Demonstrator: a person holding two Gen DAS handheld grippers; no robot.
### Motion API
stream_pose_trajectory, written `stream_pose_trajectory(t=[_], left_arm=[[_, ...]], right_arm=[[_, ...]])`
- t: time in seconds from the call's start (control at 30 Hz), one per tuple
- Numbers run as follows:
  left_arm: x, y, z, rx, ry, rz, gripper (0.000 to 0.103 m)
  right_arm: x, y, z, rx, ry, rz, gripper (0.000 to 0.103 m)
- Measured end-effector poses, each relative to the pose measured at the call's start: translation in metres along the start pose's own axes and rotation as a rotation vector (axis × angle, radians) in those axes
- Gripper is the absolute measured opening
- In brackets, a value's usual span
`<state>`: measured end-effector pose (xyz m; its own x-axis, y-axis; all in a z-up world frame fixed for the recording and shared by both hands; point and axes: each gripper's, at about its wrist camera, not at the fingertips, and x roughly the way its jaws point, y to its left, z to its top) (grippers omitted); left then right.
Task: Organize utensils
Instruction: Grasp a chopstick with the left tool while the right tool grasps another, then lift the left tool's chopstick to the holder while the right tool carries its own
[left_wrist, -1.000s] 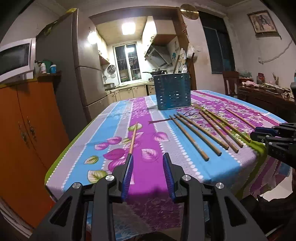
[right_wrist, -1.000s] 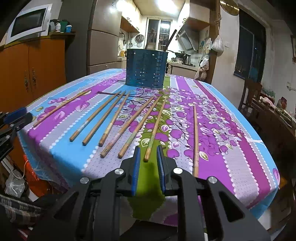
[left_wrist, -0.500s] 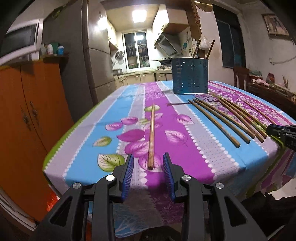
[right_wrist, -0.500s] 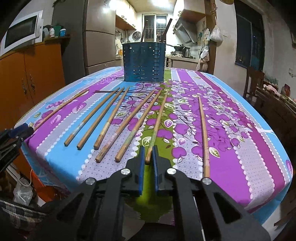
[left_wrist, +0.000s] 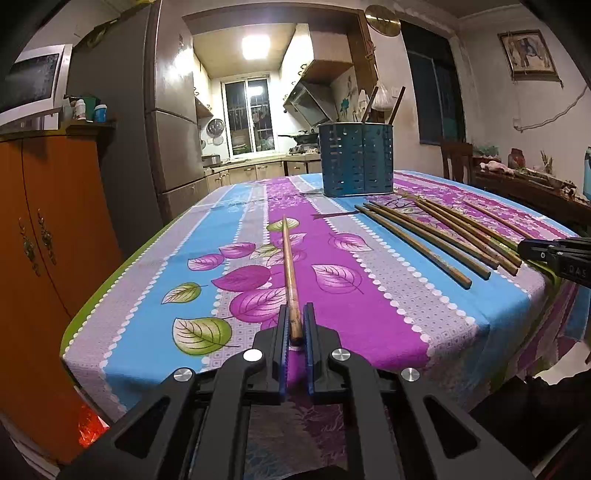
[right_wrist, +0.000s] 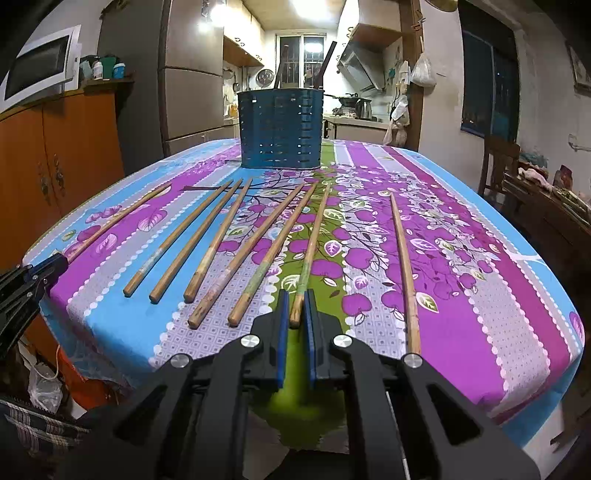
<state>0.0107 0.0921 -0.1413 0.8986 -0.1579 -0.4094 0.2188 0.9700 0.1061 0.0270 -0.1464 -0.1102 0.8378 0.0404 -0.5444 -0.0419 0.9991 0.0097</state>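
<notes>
Two tongs now pinch sticks | left tongs (left_wrist: 295, 332) just closed on lone chopstick (left_wrist: 290, 273) near tabletop's left edge | right tongs (right_wrist: 295, 314) grip chopstick (right_wrist: 310, 251) at front edge | both still lie flat | next: lift to blue holder (right_wrist: 280, 129) at far end

Eight wooden chopsticks (right_wrist: 312, 245) lie on the counter (right_wrist: 480, 295) in the right wrist view: one alone at the left edge, six fanned across the middle, one alone at right of centre. One blue slotted holder (right_wrist: 281, 127) stands at upper centre, with two sticks poking out of it. Two black tools show: one (right_wrist: 295, 314) at bottom centre, the other (right_wrist: 48, 269) at the left edge.
</notes>
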Motion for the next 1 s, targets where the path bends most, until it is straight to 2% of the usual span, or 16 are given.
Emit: stream_pose_trajectory(t=[0.37, 0.77, 1.0], left_arm=[[-0.007, 0.001, 0.010, -0.011, -0.007, -0.001, 0.008], [-0.037, 0.004, 0.046, -0.033, -0.104, 0.007, 0.008], [-0.053, 0.010, 0.076, -0.062, -0.152, -0.008, 0.008]], right_arm=[[-0.009, -0.016, 0.006, 0.090, -0.030, 0.018, 0.005], [-0.057, -0.028, 0.034, 0.068, -0.192, -0.016, 0.005], [-0.078, -0.033, 0.055, 0.046, -0.262, -0.001, 0.005]])
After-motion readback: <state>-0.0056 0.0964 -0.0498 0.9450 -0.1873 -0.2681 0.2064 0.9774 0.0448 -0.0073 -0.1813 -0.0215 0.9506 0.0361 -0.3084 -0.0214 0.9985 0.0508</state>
